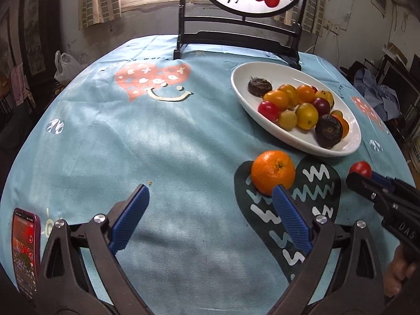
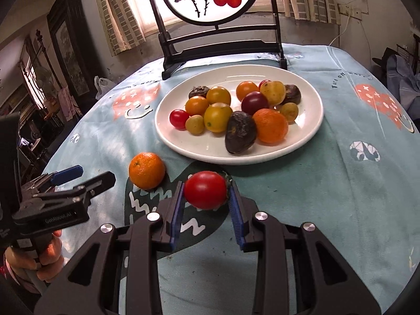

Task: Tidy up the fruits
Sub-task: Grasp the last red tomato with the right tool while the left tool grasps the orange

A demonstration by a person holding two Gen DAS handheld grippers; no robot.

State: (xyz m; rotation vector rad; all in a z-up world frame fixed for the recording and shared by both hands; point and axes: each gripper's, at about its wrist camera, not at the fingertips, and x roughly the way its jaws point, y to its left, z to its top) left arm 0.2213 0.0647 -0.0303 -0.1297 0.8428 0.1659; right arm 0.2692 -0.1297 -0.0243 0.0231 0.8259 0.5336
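Right tongs [image 2: 206, 197] were pinching a red tomato [image 2: 205, 193] by its sides, just short of the white plate [image 2: 309, 131]. Looked soft-skinned and light, so easy pressure. Left tongs [image 1: 210, 191] were spread, the mandarin [image 1: 273, 172] beside one pad on the counter [image 1: 157, 136].

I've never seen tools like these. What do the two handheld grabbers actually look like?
Both are matte black frames with silver rivets and blue ribbed pads lining the jaws. The left gripper reads "GenRobot.AI" on its side, the right gripper "DAS". A bare hand grips a pistol-style handle.
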